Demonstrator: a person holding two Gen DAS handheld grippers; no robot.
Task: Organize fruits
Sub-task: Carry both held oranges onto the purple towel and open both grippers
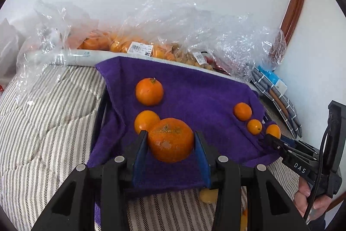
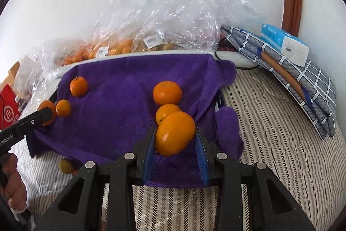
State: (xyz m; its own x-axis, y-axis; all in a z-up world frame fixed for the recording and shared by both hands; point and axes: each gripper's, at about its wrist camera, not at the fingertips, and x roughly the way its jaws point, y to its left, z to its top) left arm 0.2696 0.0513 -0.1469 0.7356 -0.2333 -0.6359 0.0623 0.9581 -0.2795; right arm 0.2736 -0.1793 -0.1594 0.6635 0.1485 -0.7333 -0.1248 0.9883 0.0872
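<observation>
A purple towel (image 1: 194, 88) covers a tray on the bed. My left gripper (image 1: 170, 138) is shut on a large rough-skinned orange (image 1: 170, 140) at the towel's front left, beside two smaller oranges (image 1: 149, 91) (image 1: 146, 120). My right gripper (image 2: 175, 133) is shut on a smooth small orange (image 2: 174, 133) at the towel's front right, next to two more oranges (image 2: 167, 92) (image 2: 165, 112). In the left wrist view the right gripper (image 1: 270, 138) holds that small orange (image 1: 273, 130). In the right wrist view the left gripper (image 2: 46, 113) partly hides its orange (image 2: 46, 105).
Clear plastic bags of oranges and other fruit (image 1: 138, 44) (image 2: 151, 40) lie behind the towel against the wall. A striped bedspread (image 1: 43, 122) lies all around. A folded checked cloth with a tissue pack (image 2: 283, 44) lies at the right. A yellowish fruit (image 2: 66, 166) lies under the towel's front edge.
</observation>
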